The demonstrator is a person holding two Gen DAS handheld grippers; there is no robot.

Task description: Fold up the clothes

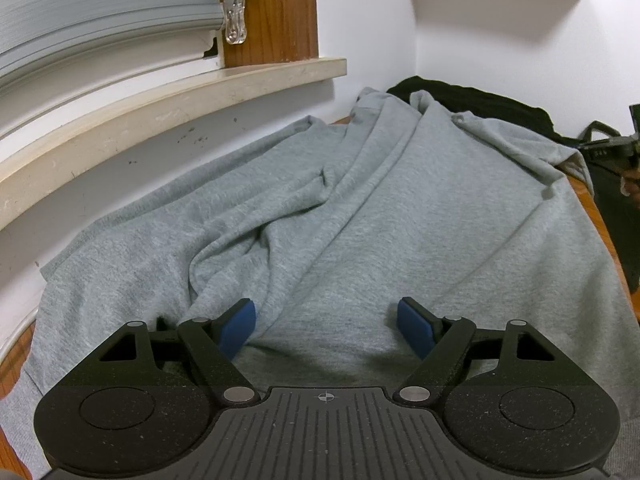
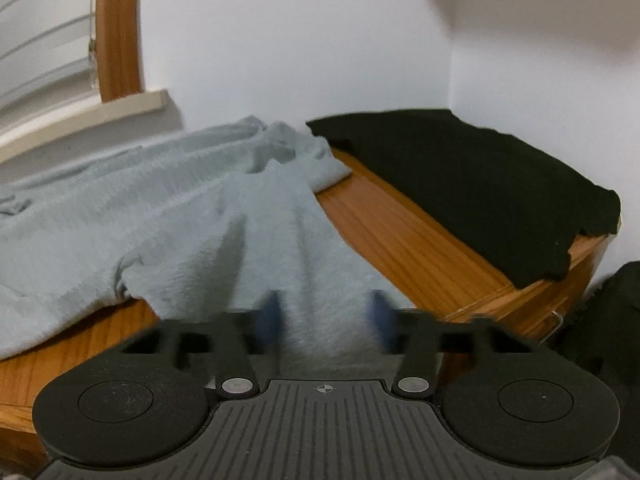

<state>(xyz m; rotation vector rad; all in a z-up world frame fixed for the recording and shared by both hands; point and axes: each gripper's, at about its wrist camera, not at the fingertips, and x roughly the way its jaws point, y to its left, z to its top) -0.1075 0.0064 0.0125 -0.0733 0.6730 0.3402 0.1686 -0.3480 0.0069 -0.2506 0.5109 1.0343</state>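
A grey sweatshirt point(image 1: 360, 208) lies rumpled across the wooden table, with long folds running away from me. My left gripper point(image 1: 327, 322) hovers low over its near part, its blue pads spread wide with only cloth lying below. In the right wrist view the same grey sweatshirt point(image 2: 192, 216) spreads to the left, one strip of it running toward me between the fingers. My right gripper point(image 2: 326, 320) is blurred by motion, its blue pads apart on either side of that strip.
A folded black garment point(image 2: 472, 184) lies at the far right of the wooden table point(image 2: 400, 240). A window sill point(image 1: 160, 100) and blinds run along the left wall. Dark fabric point(image 2: 608, 320) hangs beyond the table's right edge.
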